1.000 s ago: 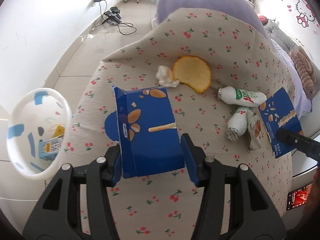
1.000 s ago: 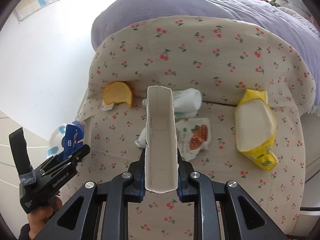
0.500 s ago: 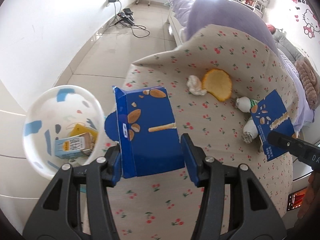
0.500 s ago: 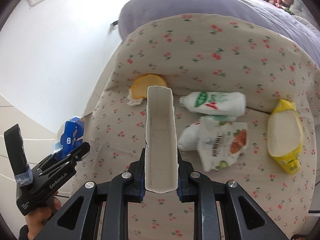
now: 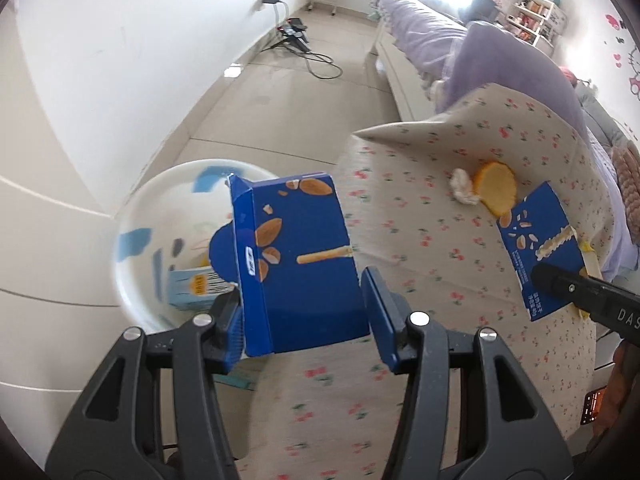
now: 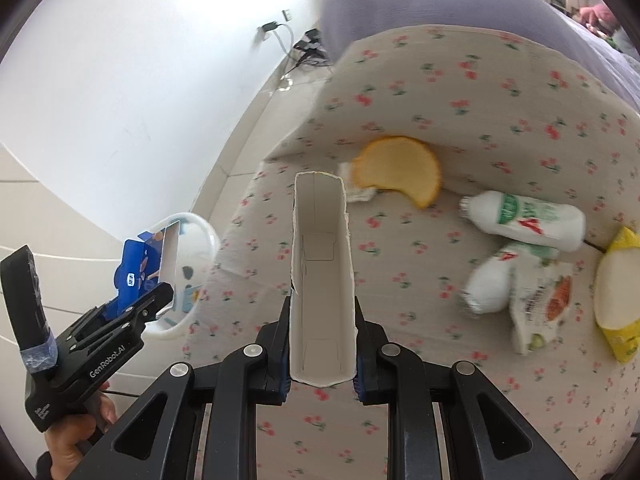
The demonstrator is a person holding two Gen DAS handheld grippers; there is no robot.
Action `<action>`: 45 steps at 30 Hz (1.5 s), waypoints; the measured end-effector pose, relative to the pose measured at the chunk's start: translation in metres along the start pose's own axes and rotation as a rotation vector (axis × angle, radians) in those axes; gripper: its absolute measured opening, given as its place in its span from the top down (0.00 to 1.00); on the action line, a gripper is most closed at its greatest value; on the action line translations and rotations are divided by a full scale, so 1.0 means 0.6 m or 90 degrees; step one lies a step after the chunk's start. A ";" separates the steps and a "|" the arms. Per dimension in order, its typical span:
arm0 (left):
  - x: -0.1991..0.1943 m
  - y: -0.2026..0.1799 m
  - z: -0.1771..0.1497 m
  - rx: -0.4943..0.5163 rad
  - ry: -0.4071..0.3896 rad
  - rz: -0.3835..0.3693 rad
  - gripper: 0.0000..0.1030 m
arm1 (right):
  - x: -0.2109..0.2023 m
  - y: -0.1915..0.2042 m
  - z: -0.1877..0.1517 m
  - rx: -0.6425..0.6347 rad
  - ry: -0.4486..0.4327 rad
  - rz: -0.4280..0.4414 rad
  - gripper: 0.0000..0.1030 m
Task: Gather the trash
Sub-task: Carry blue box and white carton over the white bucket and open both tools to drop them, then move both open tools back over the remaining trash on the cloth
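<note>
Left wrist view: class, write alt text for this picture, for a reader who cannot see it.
The left gripper holds a blue snack box in front of a white bin on the floor beside a cherry-print cushion. At the right edge, the right gripper holds a second blue box; an orange peel and crumpled tissue lie behind.

A beige cherry-print padded seat (image 6: 500,92) carries an orange peel half (image 6: 396,168) touching a crumpled white tissue (image 6: 356,192), two white plastic bottles (image 6: 524,220) (one partly under a printed snack pouch (image 6: 540,304)), and a yellow bag (image 6: 616,300).
</note>
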State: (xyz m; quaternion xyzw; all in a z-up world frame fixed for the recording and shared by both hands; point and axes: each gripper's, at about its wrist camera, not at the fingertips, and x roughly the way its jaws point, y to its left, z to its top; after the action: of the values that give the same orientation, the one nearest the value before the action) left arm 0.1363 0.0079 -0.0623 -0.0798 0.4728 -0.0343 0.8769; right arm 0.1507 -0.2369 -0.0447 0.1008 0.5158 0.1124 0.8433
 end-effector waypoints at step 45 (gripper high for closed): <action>-0.068 0.221 -0.013 -0.099 -0.005 0.110 0.01 | 0.149 0.232 0.042 -0.055 -0.043 0.066 0.07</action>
State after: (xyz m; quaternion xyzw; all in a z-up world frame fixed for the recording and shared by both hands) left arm 0.1055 0.1431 -0.0556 -0.1069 0.4755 0.0786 0.8696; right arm 0.2010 -0.0791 -0.0690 0.0941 0.4761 0.1745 0.8567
